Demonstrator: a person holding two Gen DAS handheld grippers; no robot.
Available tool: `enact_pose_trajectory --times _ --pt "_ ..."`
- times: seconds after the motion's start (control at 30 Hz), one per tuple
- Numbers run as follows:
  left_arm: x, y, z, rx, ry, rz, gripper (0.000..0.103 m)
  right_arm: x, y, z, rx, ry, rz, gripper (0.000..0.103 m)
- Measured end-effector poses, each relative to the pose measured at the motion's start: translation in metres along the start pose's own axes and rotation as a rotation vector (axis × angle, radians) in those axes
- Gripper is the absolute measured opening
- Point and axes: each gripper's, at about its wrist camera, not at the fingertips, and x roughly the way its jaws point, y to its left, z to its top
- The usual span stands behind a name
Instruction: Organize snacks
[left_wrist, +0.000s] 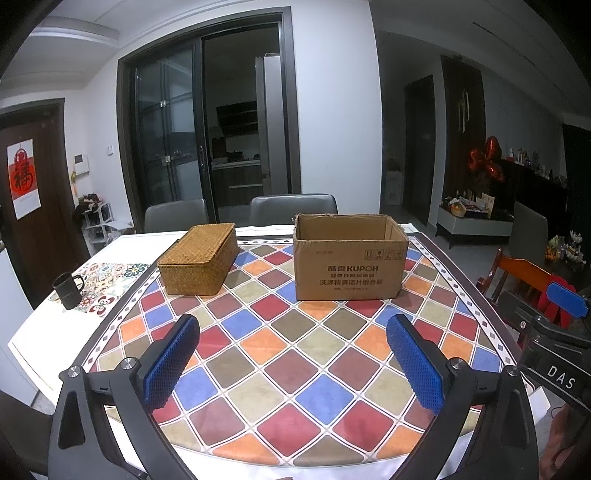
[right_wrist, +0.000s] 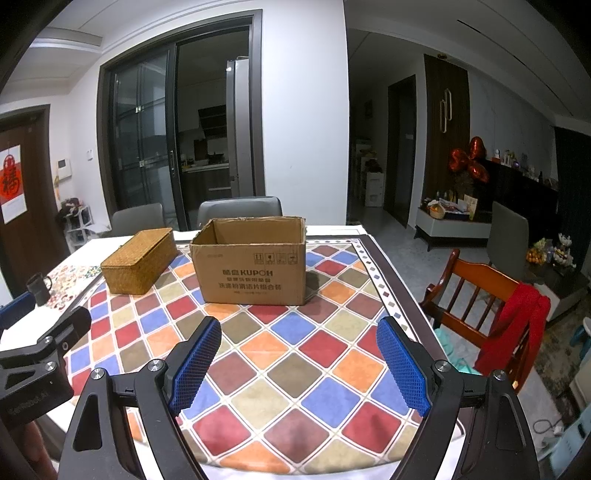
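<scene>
Nearest to me, the left hand-held gripper (left_wrist: 293, 354) and the right hand-held gripper (right_wrist: 297, 354) both hang just above the near edge of the worktop (left_wrist: 303, 373), each with its blue pads spread wide and nothing between them. They sit side by side, and each shows at the edge of the other's view. Ahead of them stretches a bare run of the checked cloth (right_wrist: 295, 373); no snack packets lie anywhere on it. Farther back stands the cardboard box (left_wrist: 349, 258), its top flaps open, printed long face turned toward the grippers, its long axis running left to right. From this low angle only the inner walls show, so I cannot tell what, if anything, lies in it. It stands straight ahead of the right gripper and ahead and slightly right of the left. To its left, near but apart, sits the woven basket (left_wrist: 199, 258), lid shut, long axis angling away toward the far edge; its contents are hidden too. The left gripper looks the nearer one to it. With snacks nowhere visible, this fits either snacks waiting inside a container or snacks already put away. A dark mug (left_wrist: 68, 290) stands at the far left.
</scene>
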Motion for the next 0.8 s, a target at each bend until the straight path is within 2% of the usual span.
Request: enact_pose_trajectory --times 0.8 --pt "0.0078 -0.0084 -0.0062 0.035 0.002 0.011 0.103 0.0009 0.0015 0.0042 0.001 0.005 0.003 0.087"
